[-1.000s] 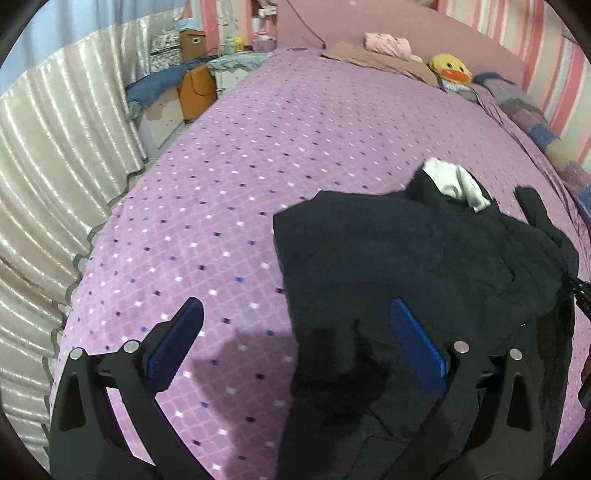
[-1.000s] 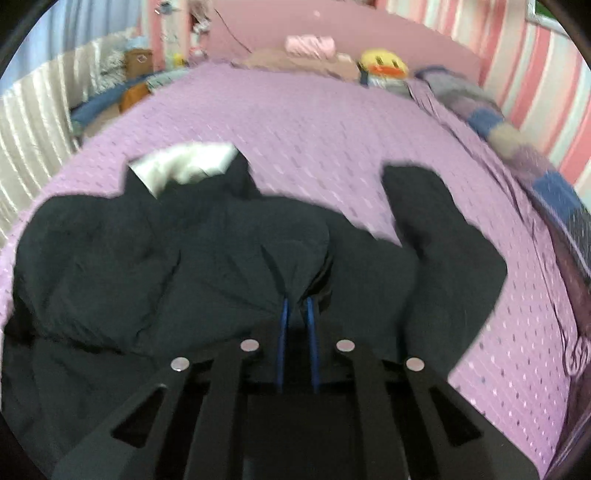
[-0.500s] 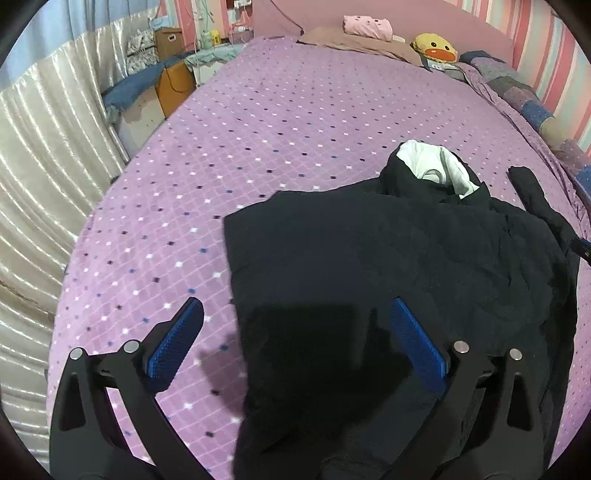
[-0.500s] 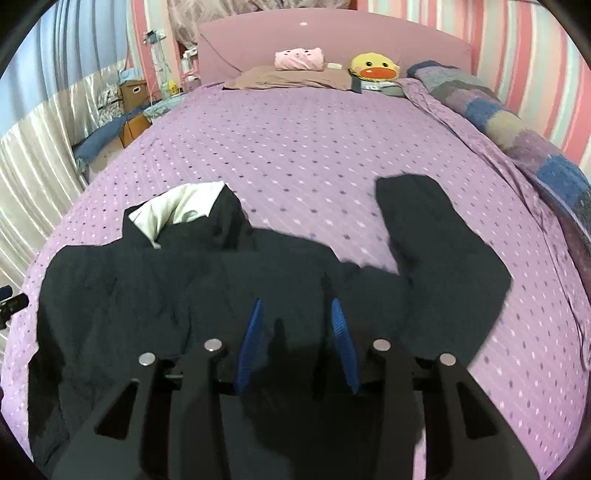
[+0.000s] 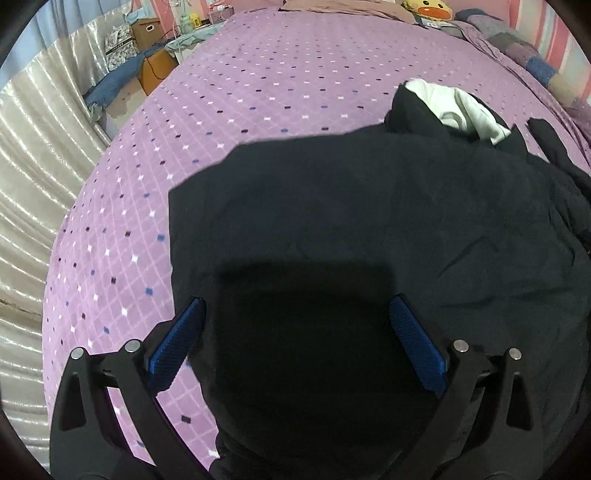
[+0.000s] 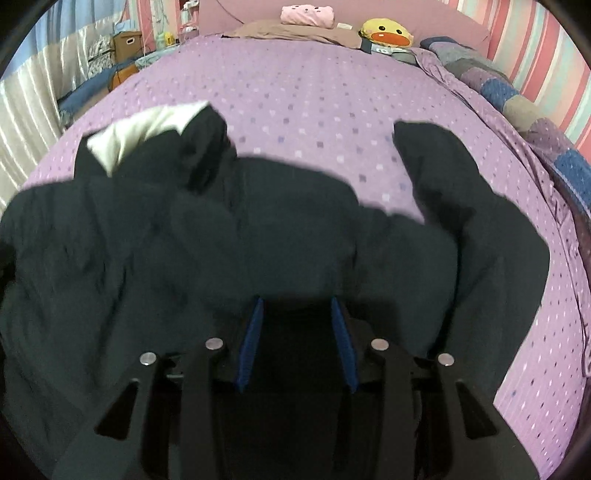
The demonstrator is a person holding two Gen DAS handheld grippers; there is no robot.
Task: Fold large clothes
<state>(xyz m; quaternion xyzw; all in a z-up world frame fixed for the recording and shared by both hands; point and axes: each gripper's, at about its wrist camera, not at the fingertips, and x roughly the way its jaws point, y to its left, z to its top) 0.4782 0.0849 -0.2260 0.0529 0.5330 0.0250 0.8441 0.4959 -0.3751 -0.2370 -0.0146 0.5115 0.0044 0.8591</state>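
Garment: large black fabric jacket (image 5: 369,229) with a white lining, spread on the purple dotted bedspread (image 5: 258,92).
Left gripper (image 5: 295,314): jaws wide apart, released, jacket's edge between and beyond them.
Right gripper (image 6: 297,317): jaws partly apart after opening, gripping nothing; jacket below and ahead.

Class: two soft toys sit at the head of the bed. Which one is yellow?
The duck-faced cushion, right of the pink plush in the right wrist view; its orange beak sets it apart.
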